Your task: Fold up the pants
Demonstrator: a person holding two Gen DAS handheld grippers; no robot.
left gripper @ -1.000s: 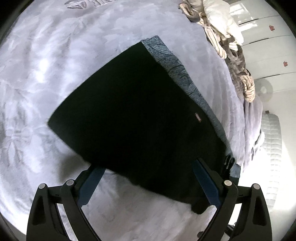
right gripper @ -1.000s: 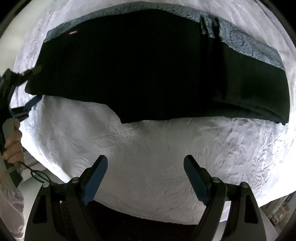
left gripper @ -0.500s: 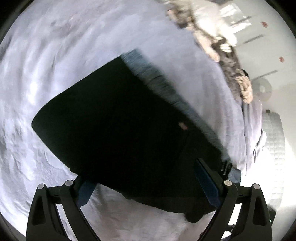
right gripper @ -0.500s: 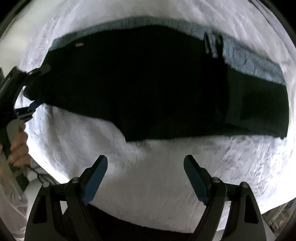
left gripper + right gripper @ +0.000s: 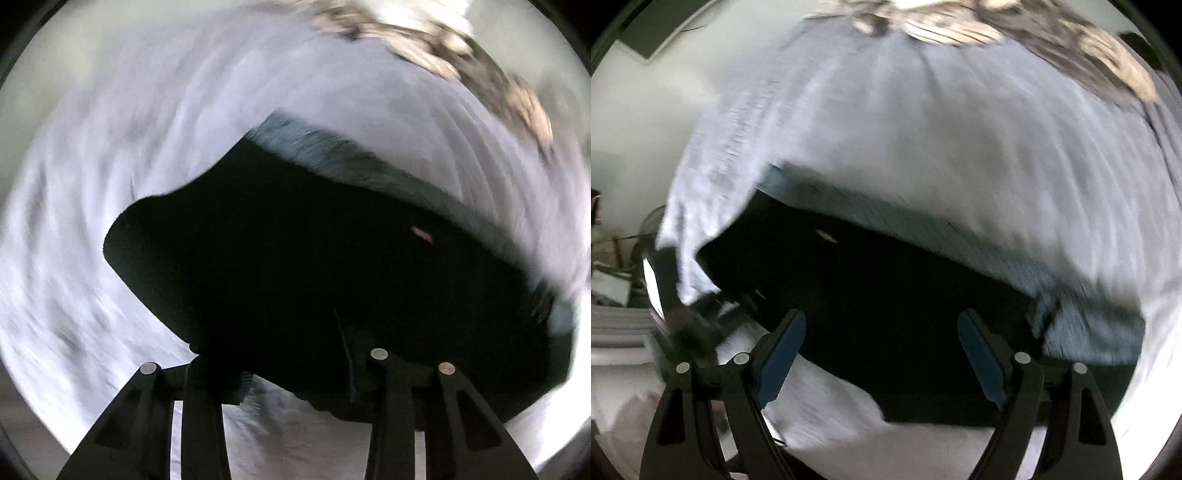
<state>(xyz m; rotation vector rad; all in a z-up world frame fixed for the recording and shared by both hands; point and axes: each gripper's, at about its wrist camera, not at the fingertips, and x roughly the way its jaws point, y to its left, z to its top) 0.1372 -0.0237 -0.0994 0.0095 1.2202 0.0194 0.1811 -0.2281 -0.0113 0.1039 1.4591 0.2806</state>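
1. The pants [image 5: 295,266], dark with a paler grey-blue patterned band [image 5: 354,155] along their far edge, lie spread flat on a pale lilac bedspread [image 5: 110,184] that covers the bed.
2. In the left wrist view the left gripper [image 5: 295,354] sits at the pants' near edge. Its jaws have just been closing and now stand drawn together, and the dark cloth of the near hem is bunched between them. The fingertips themselves are lost against the black fabric.
3. The right gripper [image 5: 882,354] hangs above the pants' near edge with its blue-padded jaws wide apart. Nothing is caught between the pads [image 5: 783,350]; the cloth only shows beneath them.
4. Both views are smeared by motion blur, so fine creases and the exact line of the hems cannot be made out.
5. A small reddish label [image 5: 421,234] sits near the patterned band.
6. Beyond the far edge of the pants a broad stretch of bare bedspread runs up to a heap of cream and brown bedding [image 5: 461,55] at the top right.
7. To the left of the pants in the left wrist view there is likewise open bedspread out to the rim.
8. In the right wrist view the bedspread's left edge [image 5: 687,229] falls away beside the pants' corner, so room on that side is short.
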